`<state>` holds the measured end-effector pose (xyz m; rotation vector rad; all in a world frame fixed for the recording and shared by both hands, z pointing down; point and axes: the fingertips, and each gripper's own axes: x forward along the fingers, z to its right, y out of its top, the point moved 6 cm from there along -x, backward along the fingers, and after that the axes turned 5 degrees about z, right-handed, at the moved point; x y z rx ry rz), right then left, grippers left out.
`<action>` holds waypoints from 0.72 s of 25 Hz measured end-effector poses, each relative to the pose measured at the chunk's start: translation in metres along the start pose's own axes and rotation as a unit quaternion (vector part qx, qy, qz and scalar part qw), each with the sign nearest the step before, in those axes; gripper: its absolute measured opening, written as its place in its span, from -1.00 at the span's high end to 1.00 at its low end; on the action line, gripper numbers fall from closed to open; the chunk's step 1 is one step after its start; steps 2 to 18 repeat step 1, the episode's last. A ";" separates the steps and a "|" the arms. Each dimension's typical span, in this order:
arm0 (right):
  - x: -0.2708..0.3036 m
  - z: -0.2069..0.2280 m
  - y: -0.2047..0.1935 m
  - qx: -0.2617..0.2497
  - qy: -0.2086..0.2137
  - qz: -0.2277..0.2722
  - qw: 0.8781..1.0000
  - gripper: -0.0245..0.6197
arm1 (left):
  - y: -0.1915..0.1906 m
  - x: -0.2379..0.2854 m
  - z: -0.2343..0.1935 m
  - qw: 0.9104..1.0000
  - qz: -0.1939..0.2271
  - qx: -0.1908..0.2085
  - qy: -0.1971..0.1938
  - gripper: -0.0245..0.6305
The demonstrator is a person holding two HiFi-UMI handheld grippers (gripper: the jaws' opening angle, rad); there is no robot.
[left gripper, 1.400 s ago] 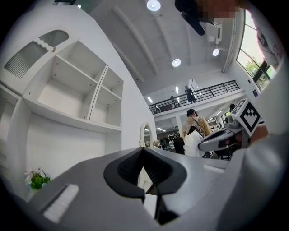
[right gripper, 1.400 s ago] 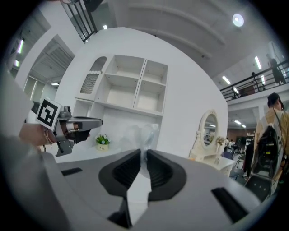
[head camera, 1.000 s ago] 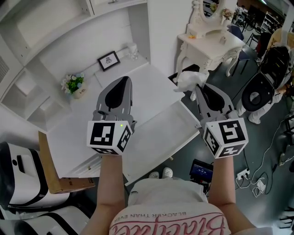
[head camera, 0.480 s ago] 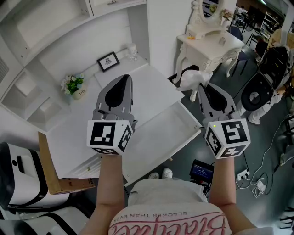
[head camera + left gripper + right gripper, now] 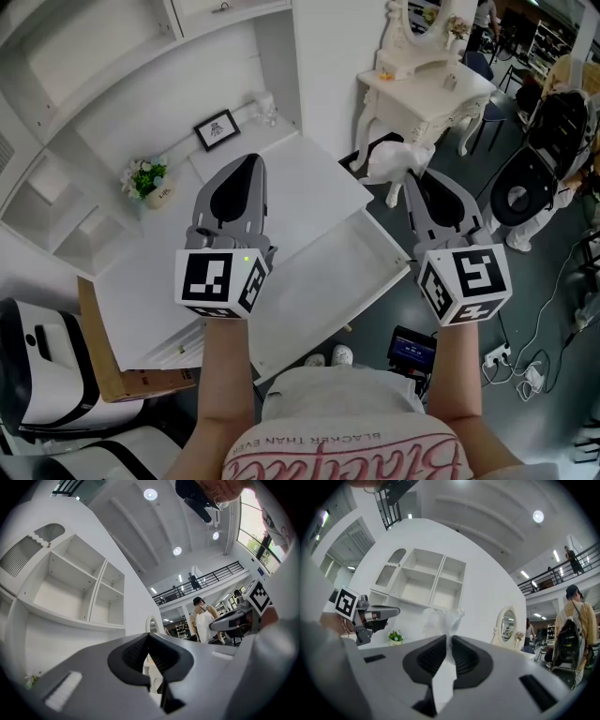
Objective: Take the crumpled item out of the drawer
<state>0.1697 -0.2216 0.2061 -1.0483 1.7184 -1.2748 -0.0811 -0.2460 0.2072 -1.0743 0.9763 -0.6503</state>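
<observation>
Right gripper is clamped on the crumpled tissue, out past the far corner of the open drawer — its jaws hide the lower part, and up close only a pinched strip shows. Left gripper hangs over the desk, jaws pressed together on nothing — covering the drawer's left end.

Two grey tools up, left tool and right tool; one crumpled white tissue; one open white drawer; one black-framed picture; one flower pot.
</observation>
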 end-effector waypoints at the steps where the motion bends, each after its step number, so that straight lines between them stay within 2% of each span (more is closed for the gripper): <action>1: 0.000 0.001 0.000 0.001 -0.001 0.000 1.000 0.79 | 0.000 0.000 0.000 1.000 0.000 0.001 0.000 0.90; 18: 0.000 0.001 0.000 0.001 -0.001 0.000 1.000 0.79 | 0.000 0.000 0.000 1.000 0.000 0.001 0.000 0.90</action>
